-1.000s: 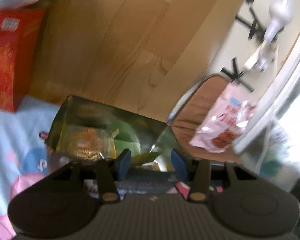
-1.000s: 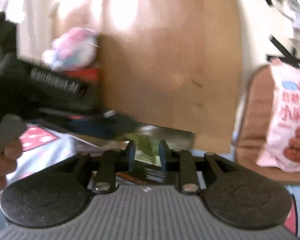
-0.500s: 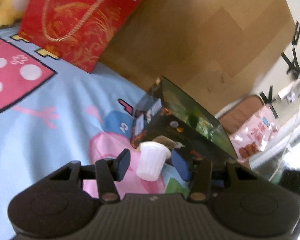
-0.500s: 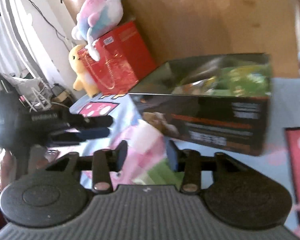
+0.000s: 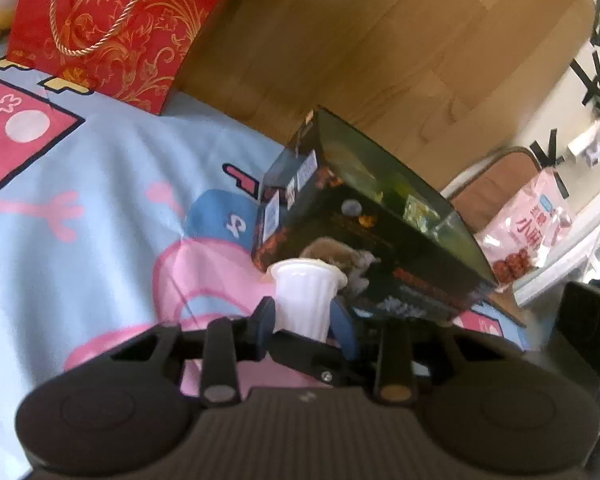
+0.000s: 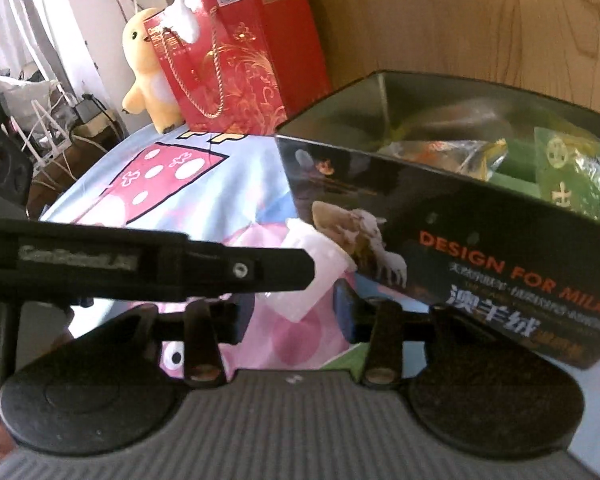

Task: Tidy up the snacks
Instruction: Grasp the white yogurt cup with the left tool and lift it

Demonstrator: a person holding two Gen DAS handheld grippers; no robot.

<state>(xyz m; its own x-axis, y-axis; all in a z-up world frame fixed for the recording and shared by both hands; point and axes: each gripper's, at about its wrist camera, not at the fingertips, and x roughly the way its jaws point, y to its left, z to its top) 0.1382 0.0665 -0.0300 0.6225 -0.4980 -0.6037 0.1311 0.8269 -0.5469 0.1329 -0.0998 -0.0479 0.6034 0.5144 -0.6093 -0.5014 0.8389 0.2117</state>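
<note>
My left gripper (image 5: 304, 316) is shut on a small white ribbed cup (image 5: 306, 296), blue pads pressing both its sides, just in front of the black open-topped box (image 5: 384, 248). In the right wrist view that cup (image 6: 312, 276) shows past the left gripper's black finger (image 6: 260, 268), close to the box (image 6: 480, 240), which holds green and clear wrapped snacks (image 6: 572, 176). My right gripper (image 6: 296, 316) hovers low behind the cup, jaws closing, pads clear of it and of the box.
A cartoon bedsheet (image 5: 100, 180) covers the surface. A red gift bag (image 6: 240, 60) stands at the back left with a yellow plush chick (image 6: 148, 68) beside it. A wooden panel (image 5: 380, 60) rises behind. A pink snack bag (image 5: 528, 236) lies on a brown chair at right.
The left gripper has dropped lower and closed on the white cup, which stood between its open fingers before. The right view has swung onto the box, which now looks nearer.
</note>
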